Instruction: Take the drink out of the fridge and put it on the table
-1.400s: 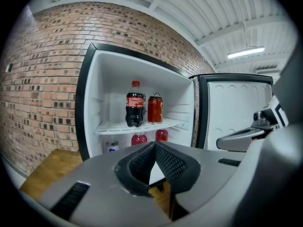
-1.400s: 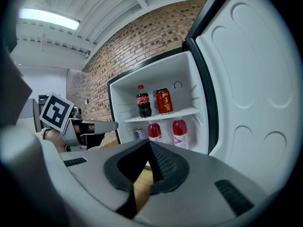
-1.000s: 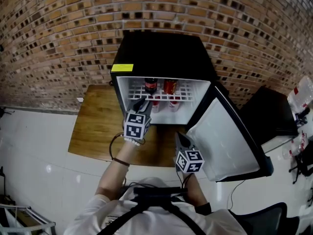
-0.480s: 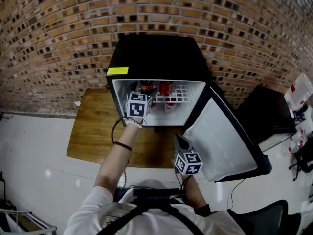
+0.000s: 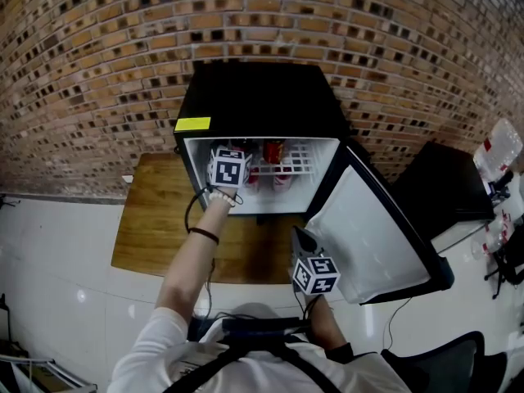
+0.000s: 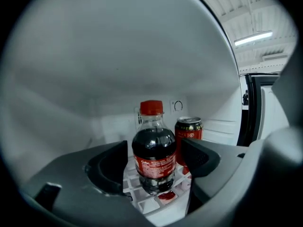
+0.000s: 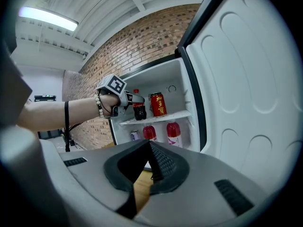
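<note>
Your left gripper (image 6: pixel 155 149) reached into the fridge (image 5: pixel 260 97), its jaws closing around the cola bottle (image 6: pixel 153 164) without pressing on it. The bottle stood upright on the white wire shelf (image 6: pixel 142 201), long axis vertical, red cap uppermost. It was rounded clear plastic holding dark liquid, with a red label. Your right gripper (image 7: pixel 150 148) had its jaws together, holding nothing.
</note>
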{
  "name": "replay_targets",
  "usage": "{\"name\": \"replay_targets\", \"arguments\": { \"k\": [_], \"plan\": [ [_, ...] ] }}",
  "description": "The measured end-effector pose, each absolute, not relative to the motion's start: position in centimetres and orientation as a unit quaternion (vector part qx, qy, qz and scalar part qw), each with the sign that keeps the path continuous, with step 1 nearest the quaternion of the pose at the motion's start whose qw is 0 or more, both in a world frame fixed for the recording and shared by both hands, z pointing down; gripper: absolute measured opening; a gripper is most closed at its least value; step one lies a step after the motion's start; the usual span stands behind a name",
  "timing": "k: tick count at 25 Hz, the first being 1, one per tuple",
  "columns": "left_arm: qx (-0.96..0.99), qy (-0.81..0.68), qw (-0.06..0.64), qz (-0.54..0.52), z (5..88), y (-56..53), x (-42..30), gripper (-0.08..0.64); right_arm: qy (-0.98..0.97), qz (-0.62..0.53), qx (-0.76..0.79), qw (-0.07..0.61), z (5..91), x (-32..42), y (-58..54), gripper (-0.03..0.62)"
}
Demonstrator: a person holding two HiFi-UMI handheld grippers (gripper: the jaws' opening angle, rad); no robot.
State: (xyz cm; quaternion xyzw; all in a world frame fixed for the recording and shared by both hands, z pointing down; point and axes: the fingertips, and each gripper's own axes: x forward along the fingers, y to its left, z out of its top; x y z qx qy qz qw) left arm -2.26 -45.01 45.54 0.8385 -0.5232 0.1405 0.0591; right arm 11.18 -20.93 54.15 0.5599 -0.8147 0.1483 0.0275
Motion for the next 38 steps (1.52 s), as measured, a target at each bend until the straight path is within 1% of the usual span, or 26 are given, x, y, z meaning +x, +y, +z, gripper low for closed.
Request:
{"name": "replay_targets", "arguments": {
  "k": [2, 6, 14, 20, 30, 38],
  "plan": [
    [0.837, -0.525, 0.057, 0.143, 45.5, -45.2, -2.3, 0.35, -0.815, 0.148, 0.56, 0.027, 54.1, 11.2, -20.9, 0.008],
    [0.837, -0.523, 0.054, 0.15, 45.6, -45.4, -2.4, 0.301, -0.813, 0.148, 0.563, 0.026, 54.1, 11.5, -20.9, 0.008],
    [0.841, -0.516, 0.07, 0.15, 45.4, -45.1, -2.3, 0.295, -0.813, 0.146, 0.563, 0.025, 53.9, 11.6, -20.8, 0.008],
    [0.848, -0.51, 0.065, 0.131, 44.3, -43.7, -2.1, 0.293, -0.814, 0.147, 0.562, 0.026, 53.8, 11.4, -20.7, 0.009],
    [0.861, -0.492, 0.071, 0.112, 43.1, -39.2, -2.5, 0.293, -0.823, 0.145, 0.549, 0.028, 53.7, 10.2, -20.7, 0.009],
    [0.87, -0.476, 0.075, 0.099, 44.9, -34.6, -2.6, 0.293, -0.826, 0.146, 0.544, 0.03, 53.8, 9.9, -20.5, 0.008]
  ]
}}
